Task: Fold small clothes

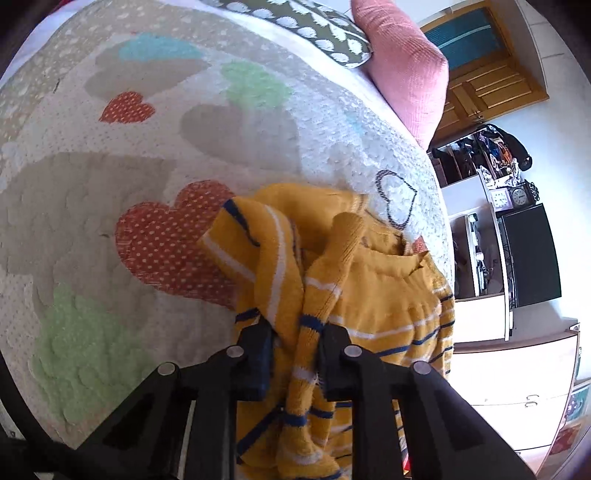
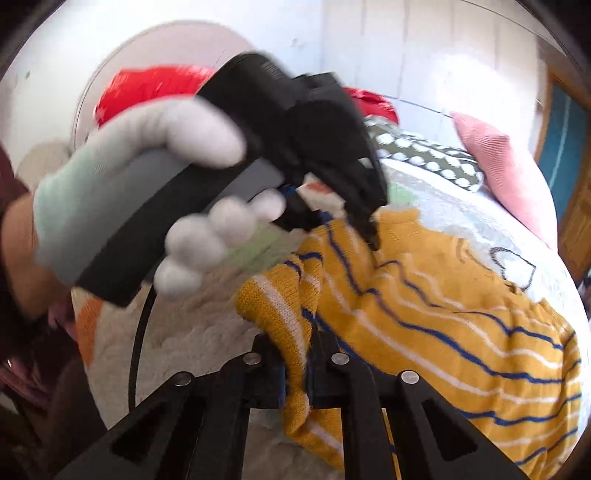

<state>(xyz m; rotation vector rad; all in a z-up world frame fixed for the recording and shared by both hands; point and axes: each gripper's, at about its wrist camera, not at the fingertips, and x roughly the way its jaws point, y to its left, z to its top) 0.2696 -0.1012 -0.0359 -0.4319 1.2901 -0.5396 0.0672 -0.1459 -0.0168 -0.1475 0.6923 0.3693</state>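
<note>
A small yellow knit sweater [image 1: 373,288] with white and blue stripes lies bunched on a quilted bedspread [image 1: 110,184] with heart shapes. My left gripper [image 1: 295,332] is shut on a fold of the sweater, with cloth between its jaws. In the right wrist view the sweater [image 2: 443,314] spreads to the right, and my right gripper [image 2: 299,354] is shut on its near edge. The left gripper [image 2: 369,236], held by a white-gloved hand [image 2: 147,199], pinches the sweater's far edge there.
A pink cushion [image 1: 406,66] and a dark cushion with white dots [image 1: 314,26] lie at the head of the bed. A red item [image 2: 155,88] lies behind. Shelves, a black screen [image 1: 532,254] and white drawers [image 1: 517,373] stand beyond the bed's right edge.
</note>
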